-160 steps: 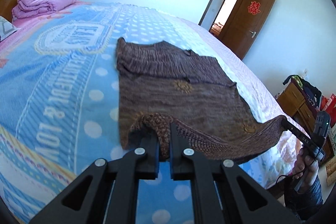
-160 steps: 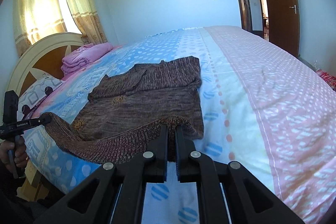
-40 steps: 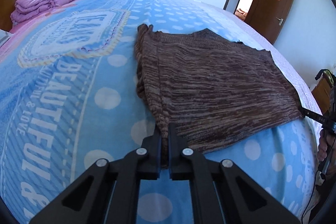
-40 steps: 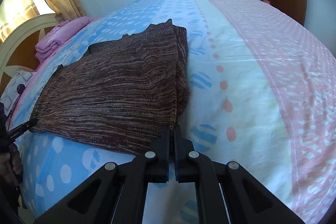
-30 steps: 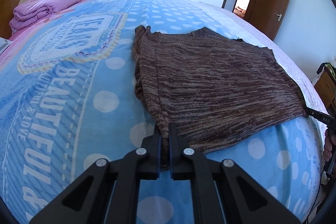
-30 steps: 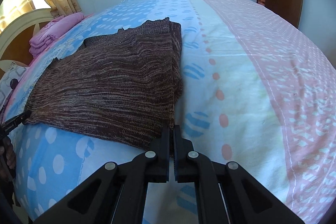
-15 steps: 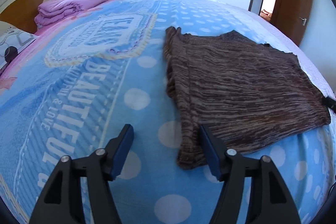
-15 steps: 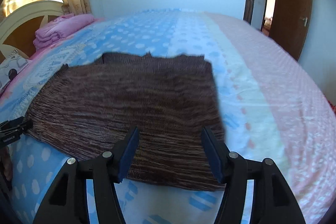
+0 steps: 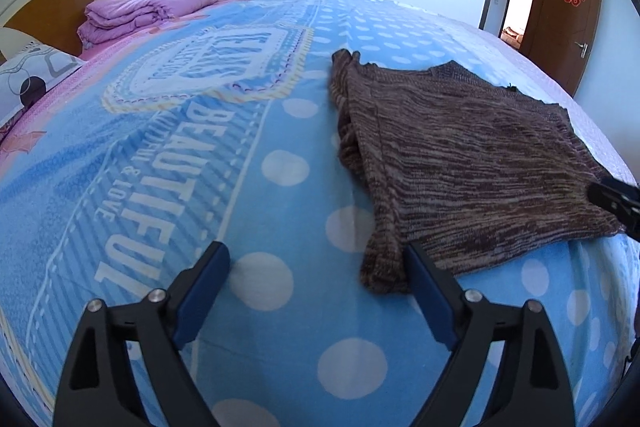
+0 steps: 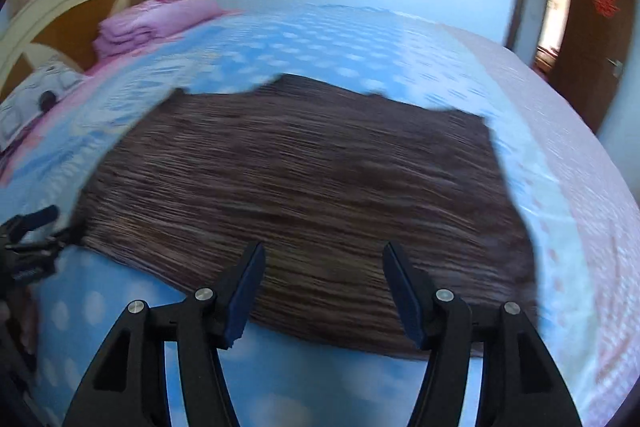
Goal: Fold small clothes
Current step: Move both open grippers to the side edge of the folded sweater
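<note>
One brown knitted sweater (image 9: 472, 163) lies flat on the bed (image 9: 200, 187), toward its foot edge, already doubled into a rough rectangle with layered edges along one side; judging by its width, at least one more fold seems left. The left gripper (image 9: 318, 279) and right gripper (image 10: 322, 287) both stand spread wide, holding nothing. One folded pink quilt (image 9: 148, 7) sits by the headboard.

Brown knit sweater (image 9: 460, 163) folded in half, lying flat on the bed. Layered edges stacked along its left side. Near-left corner slightly bunched.
</note>
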The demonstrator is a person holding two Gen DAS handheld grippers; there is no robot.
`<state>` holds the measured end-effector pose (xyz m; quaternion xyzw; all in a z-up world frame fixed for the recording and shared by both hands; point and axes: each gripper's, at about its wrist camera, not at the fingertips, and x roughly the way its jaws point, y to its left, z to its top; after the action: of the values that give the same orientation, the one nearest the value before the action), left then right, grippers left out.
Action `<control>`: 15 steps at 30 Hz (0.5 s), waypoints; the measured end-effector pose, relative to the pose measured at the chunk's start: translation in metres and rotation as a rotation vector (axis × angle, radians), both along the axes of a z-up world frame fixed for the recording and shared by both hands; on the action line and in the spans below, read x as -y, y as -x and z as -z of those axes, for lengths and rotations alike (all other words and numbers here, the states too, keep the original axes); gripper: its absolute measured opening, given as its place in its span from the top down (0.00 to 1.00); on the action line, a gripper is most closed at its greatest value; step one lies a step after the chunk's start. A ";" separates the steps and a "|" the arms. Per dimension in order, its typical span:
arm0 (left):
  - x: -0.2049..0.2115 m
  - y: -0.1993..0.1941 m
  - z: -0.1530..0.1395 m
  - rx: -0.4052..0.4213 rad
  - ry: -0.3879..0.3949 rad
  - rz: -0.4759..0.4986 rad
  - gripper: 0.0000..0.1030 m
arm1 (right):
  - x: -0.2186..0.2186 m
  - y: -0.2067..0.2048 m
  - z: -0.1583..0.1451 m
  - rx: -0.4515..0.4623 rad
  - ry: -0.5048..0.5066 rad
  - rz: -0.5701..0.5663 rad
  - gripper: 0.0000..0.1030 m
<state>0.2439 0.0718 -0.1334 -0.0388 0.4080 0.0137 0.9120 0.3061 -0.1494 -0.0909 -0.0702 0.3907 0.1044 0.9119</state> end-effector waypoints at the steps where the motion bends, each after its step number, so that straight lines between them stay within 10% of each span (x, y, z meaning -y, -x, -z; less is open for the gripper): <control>1: 0.001 0.000 0.000 0.001 -0.006 0.001 0.09 | -0.014 -0.002 0.002 -0.001 -0.010 -0.024 0.40; 15: -0.016 0.009 -0.008 0.026 0.108 0.009 0.08 | -0.046 0.016 0.028 -0.038 0.067 -0.059 0.40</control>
<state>0.2354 0.0880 -0.1257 -0.0865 0.3967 -0.0127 0.9138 0.2902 -0.1035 -0.1190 -0.1103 0.4089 0.1195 0.8980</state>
